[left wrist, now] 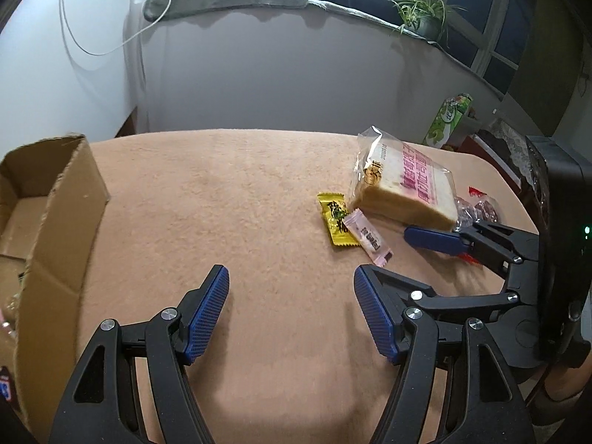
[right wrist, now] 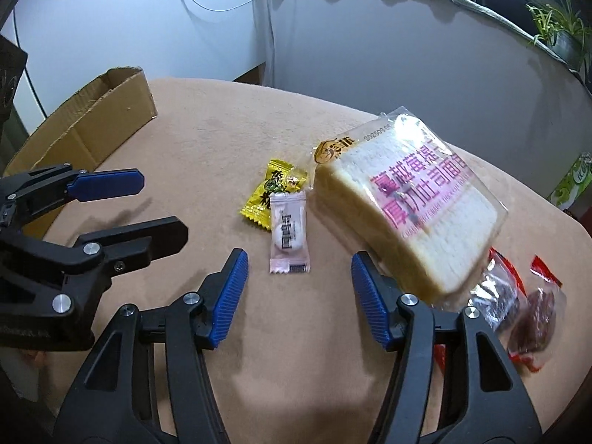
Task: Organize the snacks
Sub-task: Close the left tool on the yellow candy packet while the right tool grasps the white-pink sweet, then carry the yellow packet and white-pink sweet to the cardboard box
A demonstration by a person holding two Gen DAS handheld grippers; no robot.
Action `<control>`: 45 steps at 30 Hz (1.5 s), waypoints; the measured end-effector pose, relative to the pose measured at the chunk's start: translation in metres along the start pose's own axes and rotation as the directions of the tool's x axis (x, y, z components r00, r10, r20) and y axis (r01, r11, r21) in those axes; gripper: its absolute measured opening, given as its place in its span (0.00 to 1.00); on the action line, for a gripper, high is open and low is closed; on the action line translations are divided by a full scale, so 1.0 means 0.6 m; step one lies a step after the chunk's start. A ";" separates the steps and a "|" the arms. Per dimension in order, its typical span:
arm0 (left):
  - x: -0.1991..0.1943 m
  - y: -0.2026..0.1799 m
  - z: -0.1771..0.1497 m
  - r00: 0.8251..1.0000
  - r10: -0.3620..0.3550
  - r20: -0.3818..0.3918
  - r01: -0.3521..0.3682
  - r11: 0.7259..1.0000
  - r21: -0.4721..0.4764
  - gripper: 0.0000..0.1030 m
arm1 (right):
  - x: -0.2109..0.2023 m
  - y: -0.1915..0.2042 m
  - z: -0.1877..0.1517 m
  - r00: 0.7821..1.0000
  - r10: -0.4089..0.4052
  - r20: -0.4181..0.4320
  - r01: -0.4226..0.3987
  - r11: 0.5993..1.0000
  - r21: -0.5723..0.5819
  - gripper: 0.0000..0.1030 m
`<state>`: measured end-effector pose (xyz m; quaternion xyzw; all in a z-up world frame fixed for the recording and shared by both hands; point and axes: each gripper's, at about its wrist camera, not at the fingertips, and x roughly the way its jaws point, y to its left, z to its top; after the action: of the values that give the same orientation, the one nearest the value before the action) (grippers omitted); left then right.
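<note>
Pink candy (right wrist: 289, 236) beside bread (right wrist: 407, 214): right gripper (right wrist: 298, 298) and left gripper (left wrist: 290, 310), fingers apart; centre, close gently.

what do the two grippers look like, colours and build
Both are alike: the left gripper and right gripper have black plastic linkage arms with triangular cut-outs, silver round pivot bolts, and blue ribbed rubber pads on the fingers. The right one's black body carries a small green light.

bread pack (right wrist: 407, 207) clear, flat | yellow candy (right wrist: 272, 194) under pink candy (right wrist: 288, 231) | red-wrapped snacks (right wrist: 525, 314) beside bread
</note>
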<state>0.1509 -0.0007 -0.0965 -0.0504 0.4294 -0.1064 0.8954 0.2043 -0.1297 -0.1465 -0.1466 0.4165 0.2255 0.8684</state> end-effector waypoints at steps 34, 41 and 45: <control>0.094 -0.095 0.040 0.998 0.050 -0.039 -0.041 0.980 0.196 0.07 | -0.048 -0.054 -0.068 0.999 -0.022 0.040 0.019 0.998 0.065 0.22; 0.062 -0.054 0.019 0.997 -0.068 -0.039 0.072 0.992 0.099 0.02 | -0.057 -0.064 -0.073 0.999 -0.021 0.048 0.018 0.998 0.067 0.22; 0.028 -0.046 -0.003 0.997 -0.081 -0.005 0.081 0.993 0.090 0.02 | -0.071 -0.064 -0.074 0.997 -0.033 0.073 0.028 0.998 0.063 0.22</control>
<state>0.1558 -0.0317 -0.1052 -0.0271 0.4225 -0.1621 0.8913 0.1711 -0.1937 -0.1373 -0.1174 0.3886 0.2045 0.8907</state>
